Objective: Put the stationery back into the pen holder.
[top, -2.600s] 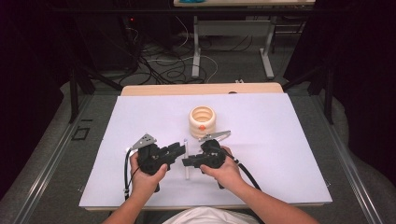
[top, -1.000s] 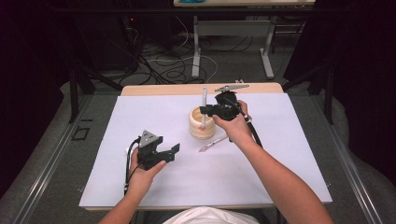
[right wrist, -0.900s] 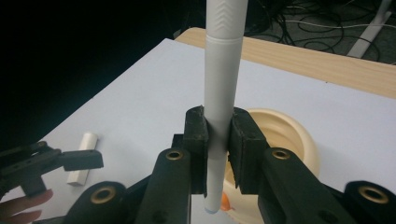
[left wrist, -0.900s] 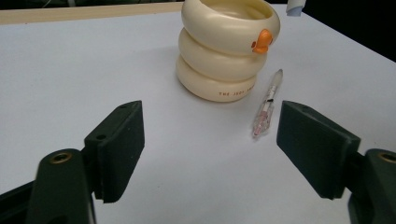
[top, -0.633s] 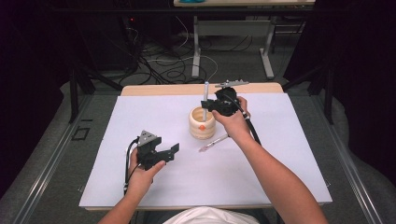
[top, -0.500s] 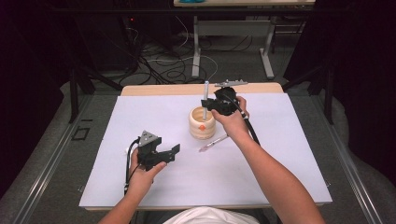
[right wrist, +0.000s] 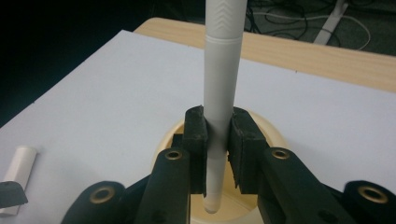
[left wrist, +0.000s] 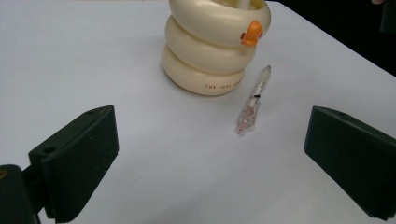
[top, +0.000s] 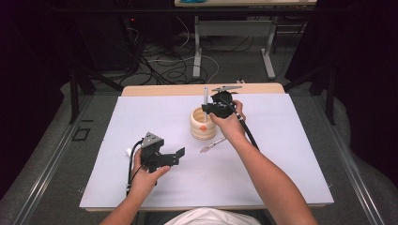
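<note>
A cream ringed holder (top: 202,123) with an orange duck beak (left wrist: 252,33) stands mid-table. My right gripper (top: 209,108) hovers over its mouth, shut on an upright grey pen (right wrist: 222,93). The pen's lower tip hangs inside the holder's rim (right wrist: 271,128). A clear pen (top: 212,144) lies flat on the table just right of the holder's base, also in the left gripper view as the clear pen (left wrist: 252,100). My left gripper (top: 169,157) rests low at the front left, open, with nothing between its pads (left wrist: 79,158). It points toward the holder (left wrist: 215,46).
A small white cylinder (top: 128,151) lies on the white table cover (top: 281,154) beside the left hand, and shows as the white cylinder (right wrist: 18,168) in the right gripper view. A bare wooden strip (top: 169,90) runs along the far edge. Cables and table legs lie on the floor beyond.
The right gripper has carried the grey pen from the table's front to above the holder. Over the last second it has barely shifted. The left hand has stayed at the front left.
</note>
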Demonstrator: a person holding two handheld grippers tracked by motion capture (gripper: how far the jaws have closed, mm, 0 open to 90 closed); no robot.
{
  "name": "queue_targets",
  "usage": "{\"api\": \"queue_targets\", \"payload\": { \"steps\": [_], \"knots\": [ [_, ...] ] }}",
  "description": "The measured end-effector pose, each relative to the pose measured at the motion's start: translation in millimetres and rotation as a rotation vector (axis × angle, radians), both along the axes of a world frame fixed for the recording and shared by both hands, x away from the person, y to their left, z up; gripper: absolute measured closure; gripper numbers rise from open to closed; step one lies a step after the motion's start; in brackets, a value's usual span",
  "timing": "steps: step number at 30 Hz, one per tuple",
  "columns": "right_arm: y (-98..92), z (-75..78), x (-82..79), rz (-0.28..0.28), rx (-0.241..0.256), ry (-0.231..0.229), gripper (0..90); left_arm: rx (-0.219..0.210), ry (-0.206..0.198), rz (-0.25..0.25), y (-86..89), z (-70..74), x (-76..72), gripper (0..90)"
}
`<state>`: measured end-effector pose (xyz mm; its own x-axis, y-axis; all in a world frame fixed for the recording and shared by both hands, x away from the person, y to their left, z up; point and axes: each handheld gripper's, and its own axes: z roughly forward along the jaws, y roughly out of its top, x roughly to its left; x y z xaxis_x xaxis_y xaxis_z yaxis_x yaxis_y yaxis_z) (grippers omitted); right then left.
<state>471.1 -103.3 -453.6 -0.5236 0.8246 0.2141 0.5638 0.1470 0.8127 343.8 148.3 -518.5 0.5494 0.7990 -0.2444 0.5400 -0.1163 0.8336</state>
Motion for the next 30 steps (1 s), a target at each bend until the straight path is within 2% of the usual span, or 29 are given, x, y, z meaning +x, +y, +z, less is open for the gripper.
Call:
{"api": "queue_targets", "payload": {
  "steps": [6,15,17,21,25,30],
  "knots": [
    [3.0,-11.6,0.1,0.013,-0.029,0.062,78.3,0.011,0.002,-0.008,-1.6,-1.9,0.2,2.6],
    [6.2,-16.0,0.3,0.025,-0.039,0.089,78.2,0.014,0.005,-0.008,-1.3,-3.2,0.3,2.6],
    [6.9,-16.1,-0.5,0.025,-0.045,0.114,77.8,0.015,0.004,-0.007,-1.3,-3.3,0.2,2.6],
    [6.1,-14.9,-1.4,0.025,-0.041,0.12,70.3,0.017,0.002,-0.008,-1.3,-3.4,0.2,2.9],
    [2.1,-9.7,-4.2,0.037,-0.04,0.096,63.0,0.034,0.003,-0.008,-0.1,-3.9,0.8,3.1],
    [-4.4,-5.5,-11.4,0.058,-0.018,0.054,54.9,0.027,0.005,0.004,0.4,-3.8,0.6,4.3]
  ]
}}
